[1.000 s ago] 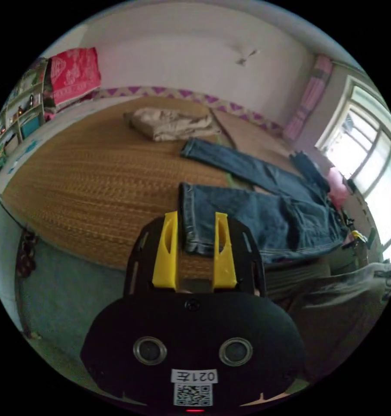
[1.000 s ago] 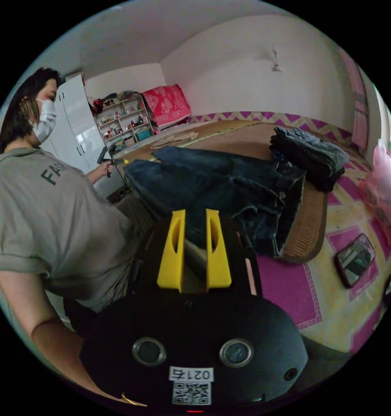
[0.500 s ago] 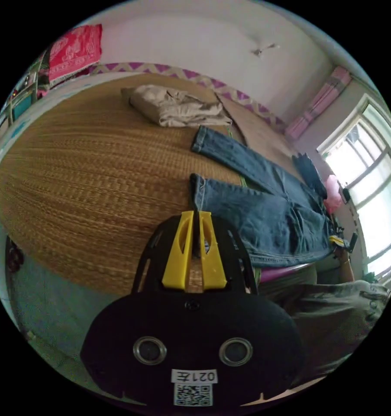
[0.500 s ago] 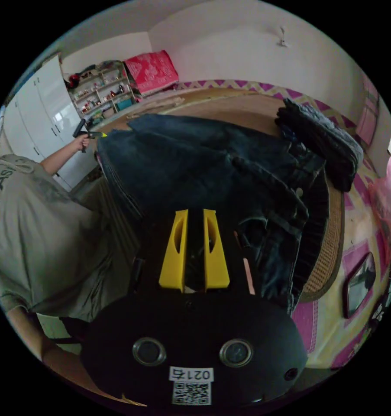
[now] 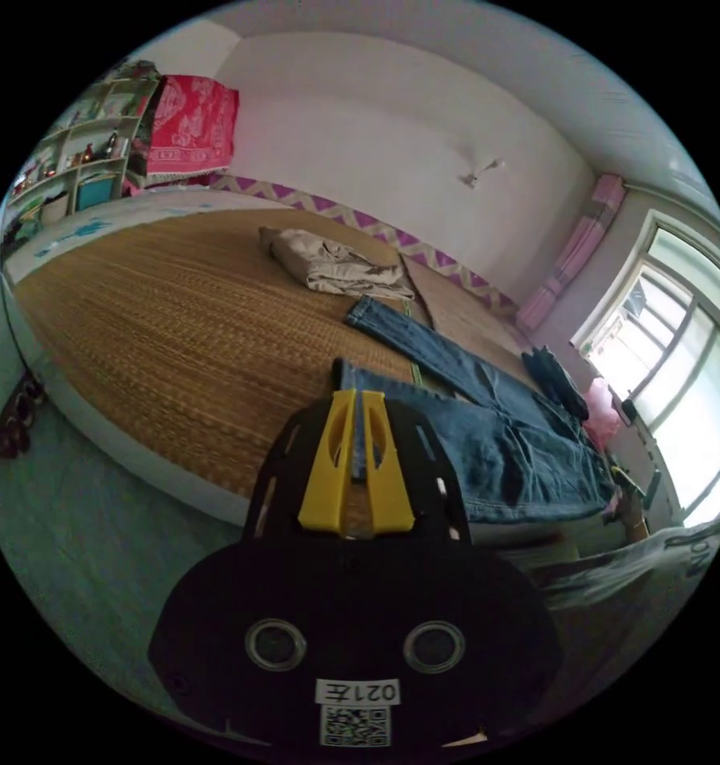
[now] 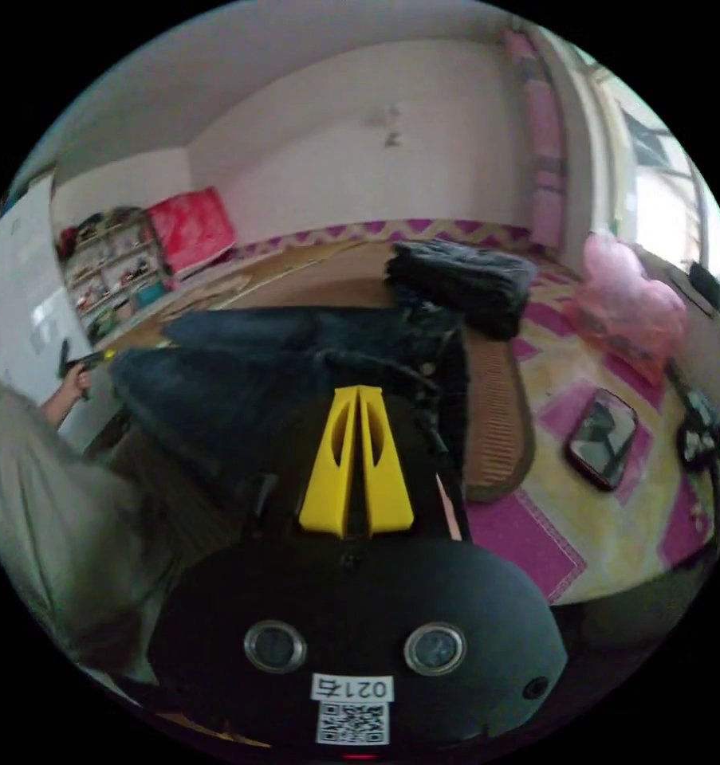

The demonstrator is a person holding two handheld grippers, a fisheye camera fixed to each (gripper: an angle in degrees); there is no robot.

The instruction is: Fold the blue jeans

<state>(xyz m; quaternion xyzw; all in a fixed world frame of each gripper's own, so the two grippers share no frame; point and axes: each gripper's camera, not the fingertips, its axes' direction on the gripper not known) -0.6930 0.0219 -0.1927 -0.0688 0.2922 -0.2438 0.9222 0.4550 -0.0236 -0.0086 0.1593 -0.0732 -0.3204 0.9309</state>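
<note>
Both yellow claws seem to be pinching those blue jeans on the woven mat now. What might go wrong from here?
The left gripper pinches only the hem edge of the blue denim jeans, so the cloth could slip out when lifted. The other leg lies splayed apart, close to the folded beige garment, and may drag or fold crooked. The right gripper holds the bunched waist beside the folded dark clothes, which a swing could nudge.

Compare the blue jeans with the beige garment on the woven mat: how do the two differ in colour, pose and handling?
The blue jeans are dark denim; the beige garment is pale. The jeans lie spread out with their legs apart, while the beige garment sits in a folded bundle. The left gripper is shut on a hem of the jeans; the beige garment lies free. Both rest on the woven mat.
</note>
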